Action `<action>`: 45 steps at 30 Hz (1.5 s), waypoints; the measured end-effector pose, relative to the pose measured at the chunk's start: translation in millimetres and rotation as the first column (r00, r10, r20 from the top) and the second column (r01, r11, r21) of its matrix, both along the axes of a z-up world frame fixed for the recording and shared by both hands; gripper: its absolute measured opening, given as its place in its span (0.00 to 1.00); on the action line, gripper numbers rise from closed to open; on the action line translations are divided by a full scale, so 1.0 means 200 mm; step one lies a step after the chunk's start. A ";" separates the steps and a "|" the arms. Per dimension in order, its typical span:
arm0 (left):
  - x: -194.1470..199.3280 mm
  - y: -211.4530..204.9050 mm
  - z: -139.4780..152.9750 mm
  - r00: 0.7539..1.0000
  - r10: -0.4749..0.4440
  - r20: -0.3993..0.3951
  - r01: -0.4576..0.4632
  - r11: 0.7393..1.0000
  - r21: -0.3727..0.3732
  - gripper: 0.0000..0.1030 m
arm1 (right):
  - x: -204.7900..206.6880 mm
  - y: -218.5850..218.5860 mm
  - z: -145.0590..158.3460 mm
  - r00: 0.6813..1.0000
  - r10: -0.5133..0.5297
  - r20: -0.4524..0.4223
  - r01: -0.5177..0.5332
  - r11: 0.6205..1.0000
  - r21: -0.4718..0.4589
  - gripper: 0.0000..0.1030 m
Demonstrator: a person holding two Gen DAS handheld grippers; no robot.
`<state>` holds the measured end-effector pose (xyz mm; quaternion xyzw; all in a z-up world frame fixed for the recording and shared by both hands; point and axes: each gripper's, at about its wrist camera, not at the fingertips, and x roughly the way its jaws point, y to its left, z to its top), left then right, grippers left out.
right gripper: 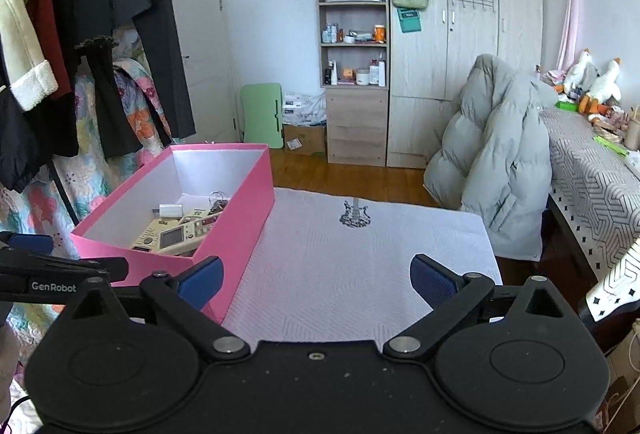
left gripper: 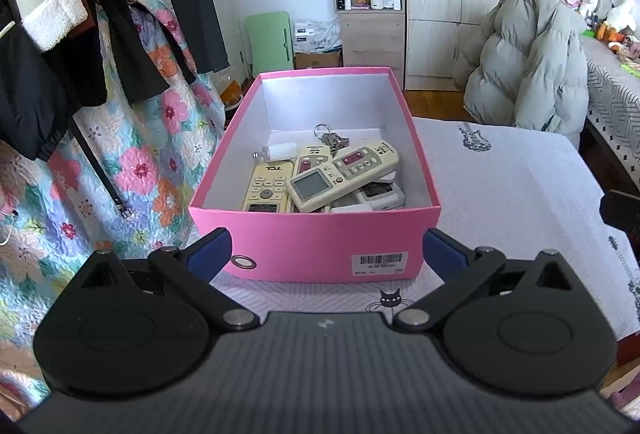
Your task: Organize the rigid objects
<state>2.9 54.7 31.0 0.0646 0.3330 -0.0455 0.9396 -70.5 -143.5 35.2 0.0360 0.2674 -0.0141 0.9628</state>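
A pink cardboard box (left gripper: 320, 238) stands on the white-clothed table (left gripper: 520, 193). Inside lie several cream remote controls (left gripper: 344, 173), a white charger plug (left gripper: 280, 150) and a bunch of keys (left gripper: 330, 138). My left gripper (left gripper: 326, 254) stands open just before the box's near wall, with nothing between its blue pads (left gripper: 210, 252). In the right wrist view the same box (right gripper: 240, 230) sits at the left, its remotes (right gripper: 176, 236) showing. My right gripper (right gripper: 316, 280) is open over bare cloth to the right of the box, empty. The left gripper's arm (right gripper: 52, 274) shows at the left edge.
Hanging clothes (left gripper: 80, 13) and a floral quilt (left gripper: 120, 173) crowd the left side. A puffy grey jacket (right gripper: 500, 169) drapes over a chair beyond the table's far right corner. A shelf unit (right gripper: 354, 61) and wardrobe (right gripper: 460, 53) line the back wall. A patterned bed (right gripper: 592, 169) lies at right.
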 end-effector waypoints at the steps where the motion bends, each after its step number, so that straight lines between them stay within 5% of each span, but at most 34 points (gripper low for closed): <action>1: 0.00 0.00 0.00 1.000 0.003 -0.001 -0.003 1.000 0.004 1.00 | 0.01 0.00 0.00 1.000 -0.006 -0.006 0.006 1.000 0.002 0.98; 45: -0.02 -0.02 -0.04 0.995 0.050 0.089 -0.062 0.989 0.133 1.00 | 0.01 0.00 -0.06 0.992 -0.109 -0.058 0.109 0.994 -0.008 0.98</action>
